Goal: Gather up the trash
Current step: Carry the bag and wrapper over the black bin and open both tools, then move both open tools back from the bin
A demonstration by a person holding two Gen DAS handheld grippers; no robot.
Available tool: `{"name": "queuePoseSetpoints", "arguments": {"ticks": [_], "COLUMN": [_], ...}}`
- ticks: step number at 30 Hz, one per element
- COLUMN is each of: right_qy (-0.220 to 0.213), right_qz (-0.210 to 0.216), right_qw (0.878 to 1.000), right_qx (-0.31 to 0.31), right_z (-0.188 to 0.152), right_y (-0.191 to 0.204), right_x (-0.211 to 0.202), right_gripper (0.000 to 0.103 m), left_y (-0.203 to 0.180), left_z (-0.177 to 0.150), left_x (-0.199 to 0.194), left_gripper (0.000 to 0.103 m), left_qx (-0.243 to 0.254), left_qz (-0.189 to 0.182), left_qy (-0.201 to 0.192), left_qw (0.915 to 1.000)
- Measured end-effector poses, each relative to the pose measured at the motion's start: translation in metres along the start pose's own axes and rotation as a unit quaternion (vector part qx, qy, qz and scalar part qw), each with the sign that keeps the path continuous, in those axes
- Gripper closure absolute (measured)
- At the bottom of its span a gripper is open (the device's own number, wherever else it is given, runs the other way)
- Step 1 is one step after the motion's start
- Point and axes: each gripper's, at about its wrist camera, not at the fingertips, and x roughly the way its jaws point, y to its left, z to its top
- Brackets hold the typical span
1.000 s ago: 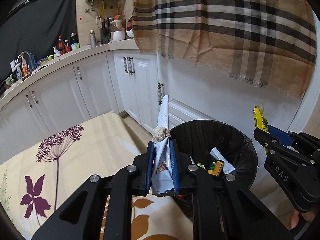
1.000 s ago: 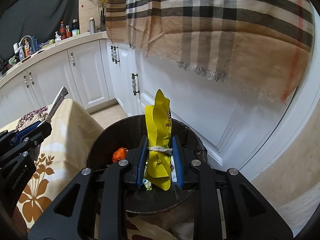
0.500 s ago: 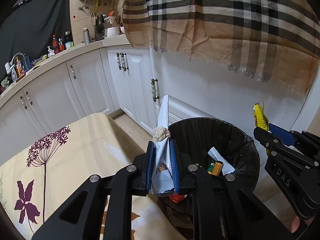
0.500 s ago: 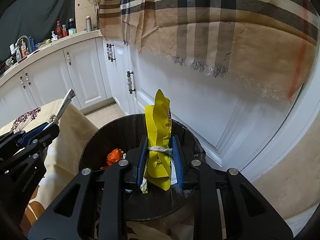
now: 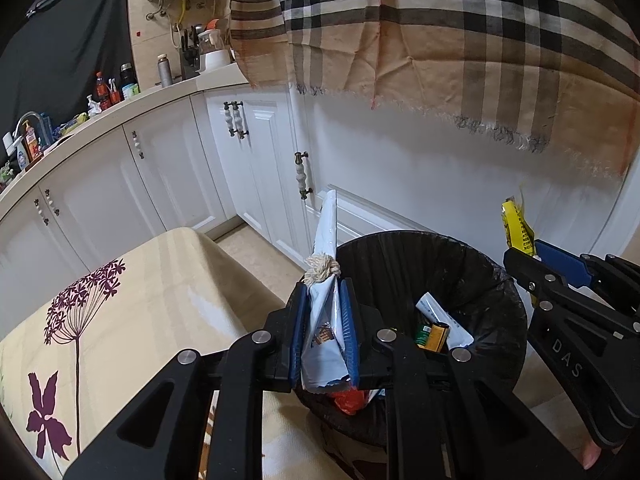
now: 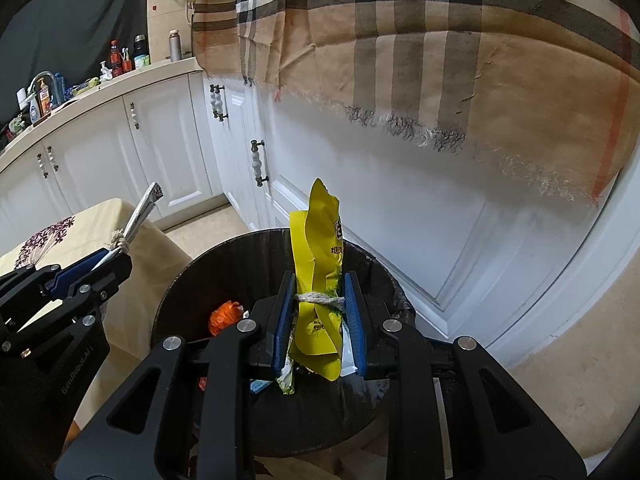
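Two grippers are in our hands, each clamped on a piece of trash above a black-lined trash bin (image 5: 492, 280). Our left gripper (image 5: 323, 332) has its blue pads pressed narrowly against a pale blue wrapper (image 5: 326, 240), which stands upright between them with a knot of beige string (image 5: 322, 270) tied around it just above the fingertips. This gripper sits at the bin's near left rim, beside a table covered with a cream tablecloth (image 5: 132, 304) printed with purple flowers.

Our right gripper (image 6: 319, 316) holds a yellow snack wrapper (image 6: 320, 256) the same way — jaws closed tight on it, the wrapper rising upright, and a band of beige twine (image 6: 320, 299) wrapped around it between the pads. It hangs over the bin's opening, toward the rim nearest us.

Inside the bin we see earlier trash: a crumpled orange piece (image 6: 225, 315), a white packet (image 5: 442, 318) and a small green and yellow box (image 5: 432, 336).

Behind the bin stand white kitchen cabinets (image 5: 256, 168) with antique-style handles. A beige plaid cloth (image 5: 440, 40) with a fringed edge hangs down over the upper right. Far left, a countertop (image 5: 120, 108) holds bottles, a faucet and a knife block.
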Motion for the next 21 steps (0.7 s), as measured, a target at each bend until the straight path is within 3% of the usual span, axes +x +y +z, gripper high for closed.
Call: {"name": "queuePoseSetpoints", "arguments": {"ticks": [3, 5, 8, 21], "right_qy": [0.004, 0.005, 0.005, -0.009], "right_qz": [0.0, -0.003, -0.004, -0.01], "right_qw": [1.0, 1.0, 1.0, 1.0], "right_qx": [0.004, 0.006, 0.008, 0.006], "right_z": [0.0, -0.001, 0.0, 0.003], "right_y": [-0.002, -0.003, -0.004, -0.002], "right_x": [0.008, 0.011, 0.013, -0.003], "right_gripper": [0.073, 0.071, 0.069, 0.055], "left_y": [-0.001, -0.001, -0.001, 0.003], "left_z": [0.0, 0.002, 0.003, 0.004], "left_x": [0.003, 0.005, 0.004, -0.01], "left_gripper": [0.083, 0.069, 0.057, 0.035], "left_qx": [0.001, 0.001, -0.001, -0.007], "left_qz": [-0.001, -0.001, 0.002, 0.006], "left_qy": [0.004, 0.005, -0.001, -0.018], "left_qw": [1.0, 1.0, 1.0, 0.9998]}}
